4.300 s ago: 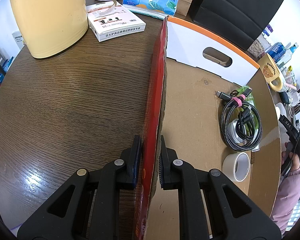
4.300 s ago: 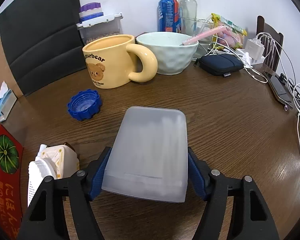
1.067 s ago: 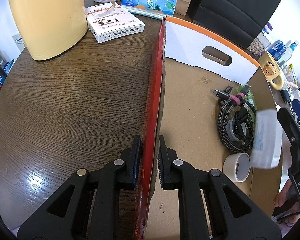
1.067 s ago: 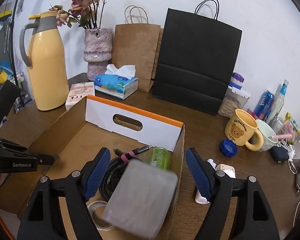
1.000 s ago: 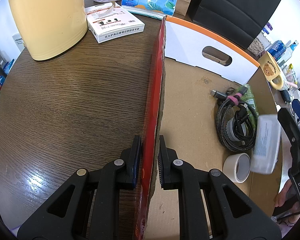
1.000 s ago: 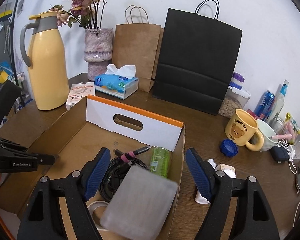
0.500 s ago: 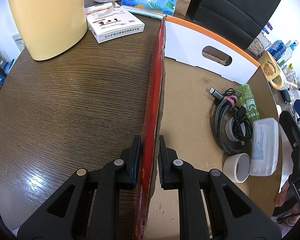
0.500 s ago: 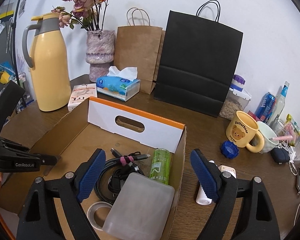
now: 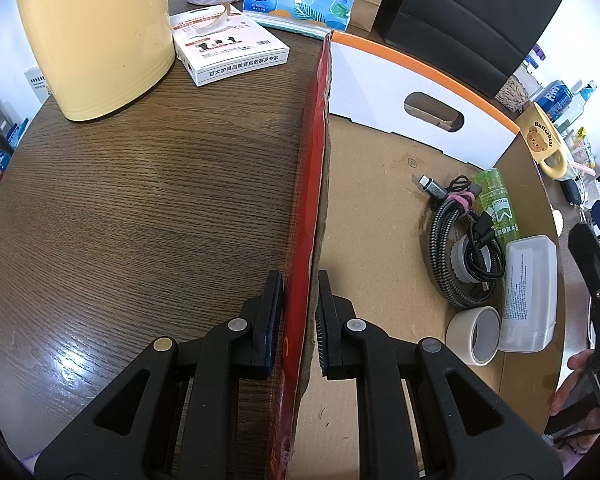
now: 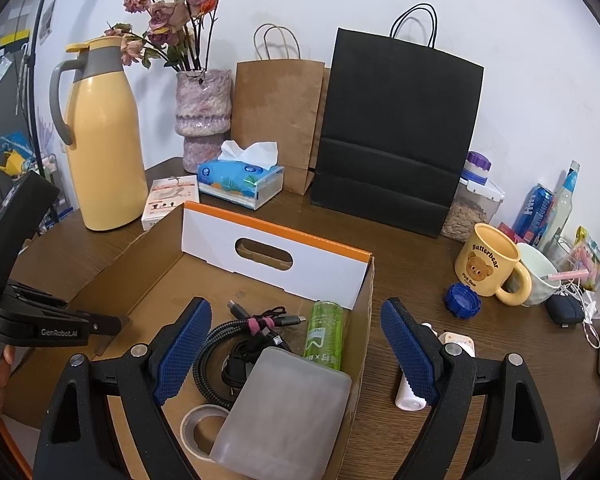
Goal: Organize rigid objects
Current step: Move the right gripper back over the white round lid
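Now the left hand-held gripper (image 9: 298,320) is clenched on the side wall of the cardboard box (image 9: 364,216), one pad on the red outer face and the other on the brown inner face. Above the box, the right hand-held gripper (image 10: 296,350) hangs with its blue-padded fingers (image 10: 406,350) spread wide, grasping nothing. Below it the frosted plastic container (image 10: 284,412) lies on the box floor against the right wall, a printed label showing on it in the left wrist view. Just beside the container sit a roll of pale tape (image 9: 476,334), a coiled braided cable (image 9: 456,248) tied with a pink band, and a green bottle (image 10: 324,334) lying on its side. Outside the box on the wooden bench (image 9: 148,200), a white tube (image 10: 410,394) and a blue cap (image 10: 462,300) lie near the right wall, with a yellow bear mug (image 10: 488,268) further off. Behind the box stand a yellow jug (image 10: 102,140), a tissue box (image 10: 240,182), a small white carton (image 9: 228,50) and a black paper bag (image 10: 396,140)
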`<state>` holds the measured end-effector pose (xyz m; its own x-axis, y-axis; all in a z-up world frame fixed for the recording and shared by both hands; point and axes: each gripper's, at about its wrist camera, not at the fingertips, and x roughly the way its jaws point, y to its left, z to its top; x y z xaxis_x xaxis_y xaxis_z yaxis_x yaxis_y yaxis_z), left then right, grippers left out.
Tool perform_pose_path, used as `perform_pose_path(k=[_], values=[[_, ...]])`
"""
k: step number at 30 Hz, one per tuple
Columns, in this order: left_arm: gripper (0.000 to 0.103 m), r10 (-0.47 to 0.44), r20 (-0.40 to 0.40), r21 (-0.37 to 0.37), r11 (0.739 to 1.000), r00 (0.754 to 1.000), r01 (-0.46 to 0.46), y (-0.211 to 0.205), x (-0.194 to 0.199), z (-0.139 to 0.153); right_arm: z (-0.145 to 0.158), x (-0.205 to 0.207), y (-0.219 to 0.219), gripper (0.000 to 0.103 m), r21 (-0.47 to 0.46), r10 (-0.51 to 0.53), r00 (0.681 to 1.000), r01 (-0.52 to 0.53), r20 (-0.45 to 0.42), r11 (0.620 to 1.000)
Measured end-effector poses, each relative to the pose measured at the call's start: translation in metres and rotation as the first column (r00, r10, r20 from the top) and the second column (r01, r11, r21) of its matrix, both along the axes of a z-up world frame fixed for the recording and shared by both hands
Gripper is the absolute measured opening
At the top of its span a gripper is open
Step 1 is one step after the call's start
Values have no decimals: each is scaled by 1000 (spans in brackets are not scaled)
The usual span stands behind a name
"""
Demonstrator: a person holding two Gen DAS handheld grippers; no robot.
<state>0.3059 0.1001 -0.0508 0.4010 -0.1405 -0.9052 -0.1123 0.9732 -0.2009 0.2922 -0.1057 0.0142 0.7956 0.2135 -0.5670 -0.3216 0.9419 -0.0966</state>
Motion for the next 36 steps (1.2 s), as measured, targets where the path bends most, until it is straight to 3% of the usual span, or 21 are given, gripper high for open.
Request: perform_pose_path(k=[8, 20, 36], values=[[11, 0, 0, 0, 1000, 1000, 0, 0, 0, 0, 10, -5, -17, 91, 51, -17, 1000, 15, 24, 999], [11, 2, 1, -2, 1000, 1000, -2, 0, 0, -1, 14, -3, -78, 91, 122, -130, 991, 125, 35, 985], [11, 2, 0, -2, 1000, 1000, -2, 0, 0, -1, -30, 26, -148, 91, 64, -252, 962, 259, -101, 964]])
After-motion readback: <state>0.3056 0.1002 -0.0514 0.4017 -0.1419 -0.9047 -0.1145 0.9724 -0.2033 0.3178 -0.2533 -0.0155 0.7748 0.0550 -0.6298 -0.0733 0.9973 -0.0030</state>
